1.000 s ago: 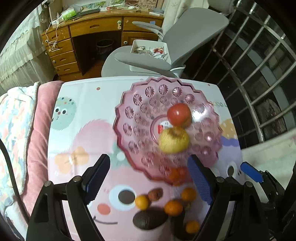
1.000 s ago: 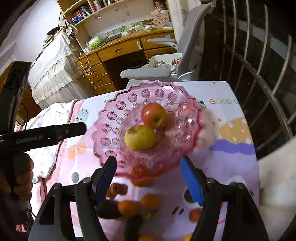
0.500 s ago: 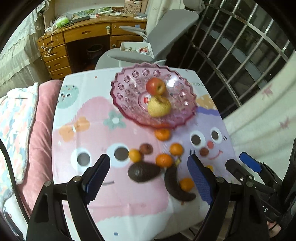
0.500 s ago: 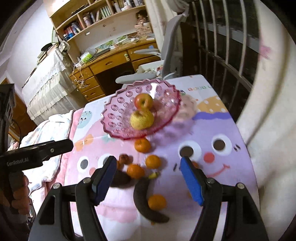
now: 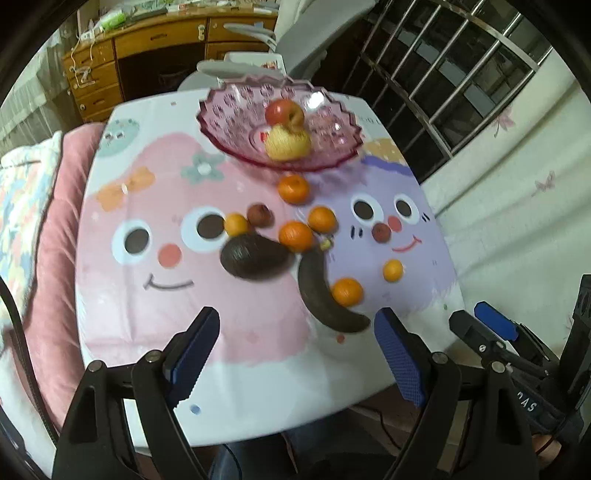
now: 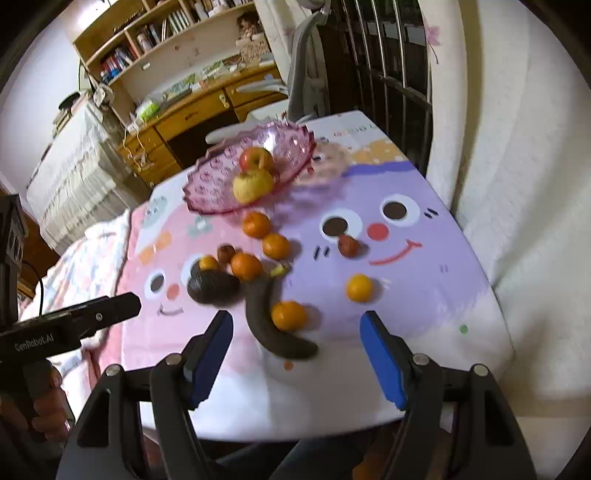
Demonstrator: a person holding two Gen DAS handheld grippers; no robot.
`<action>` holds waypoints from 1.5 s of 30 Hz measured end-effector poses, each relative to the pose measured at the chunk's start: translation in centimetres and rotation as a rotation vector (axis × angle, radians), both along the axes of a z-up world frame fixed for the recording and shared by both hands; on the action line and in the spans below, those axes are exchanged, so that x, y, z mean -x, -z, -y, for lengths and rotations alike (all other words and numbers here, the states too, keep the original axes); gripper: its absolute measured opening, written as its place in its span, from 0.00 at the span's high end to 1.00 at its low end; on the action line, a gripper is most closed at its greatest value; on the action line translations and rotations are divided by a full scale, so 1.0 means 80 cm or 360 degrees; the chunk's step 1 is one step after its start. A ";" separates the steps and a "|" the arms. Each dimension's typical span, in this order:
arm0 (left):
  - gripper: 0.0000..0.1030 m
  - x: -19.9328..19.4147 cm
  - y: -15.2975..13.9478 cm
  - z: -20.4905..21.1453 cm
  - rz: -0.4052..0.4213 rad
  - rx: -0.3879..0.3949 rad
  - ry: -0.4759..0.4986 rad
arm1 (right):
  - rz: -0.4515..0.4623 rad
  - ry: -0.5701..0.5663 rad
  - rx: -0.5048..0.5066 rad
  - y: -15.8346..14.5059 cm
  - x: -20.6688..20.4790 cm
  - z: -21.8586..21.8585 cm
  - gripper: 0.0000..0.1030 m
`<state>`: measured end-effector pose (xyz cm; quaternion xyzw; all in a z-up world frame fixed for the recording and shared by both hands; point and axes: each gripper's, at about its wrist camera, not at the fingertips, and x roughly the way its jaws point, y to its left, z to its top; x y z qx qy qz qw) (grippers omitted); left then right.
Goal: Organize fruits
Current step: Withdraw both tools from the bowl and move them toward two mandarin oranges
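Observation:
A pink glass fruit bowl (image 5: 229, 122) (image 6: 207, 184) stands at the far side of the cartoon-print table; in it lie a red apple (image 5: 282, 112) (image 6: 255, 158) and a yellow apple (image 5: 286, 142) (image 6: 251, 184). Loose on the table lie several oranges (image 5: 293, 188) (image 6: 288, 314), a dark avocado (image 5: 253, 254) (image 6: 212, 286), a blackened banana (image 5: 325, 295) (image 6: 273, 325) and small brown fruits (image 5: 260, 214) (image 6: 347, 245). My left gripper (image 5: 295, 354) and my right gripper (image 6: 295, 354) both hover open and empty over the near table edge.
A grey office chair (image 5: 317, 33) and a wooden desk (image 5: 147, 40) stand behind the table. Window bars (image 5: 443, 66) and a white curtain (image 6: 517, 166) are to the right, pink bedding (image 5: 55, 221) to the left. A hand holds the left gripper's handle (image 6: 44, 339).
Both grippers have pulled back from over the bowl toward the near table edge. The loose fruit and the whole table have come into view. Neither pair of jaws has changed its width.

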<state>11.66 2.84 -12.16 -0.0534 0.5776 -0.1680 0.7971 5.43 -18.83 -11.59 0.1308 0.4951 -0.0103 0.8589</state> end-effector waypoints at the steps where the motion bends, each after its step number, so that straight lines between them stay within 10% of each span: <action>1: 0.18 0.002 0.003 0.003 -0.0017 0.0002 -0.0001 | -0.0017 -0.0012 0.0015 0.002 0.004 0.001 0.30; 20: 0.18 0.024 0.056 0.086 -0.0086 -0.0029 -0.0373 | -0.0049 -0.0816 0.0332 0.052 -0.009 0.039 0.30; 36: 0.21 0.001 0.103 0.169 0.0193 -0.0434 -0.0175 | 0.0303 -0.1440 0.0493 0.130 -0.040 0.077 0.30; 45: 0.26 -0.029 0.139 0.196 0.0172 -0.0495 -0.0054 | 0.0332 -0.1460 0.0398 0.171 -0.059 0.074 0.38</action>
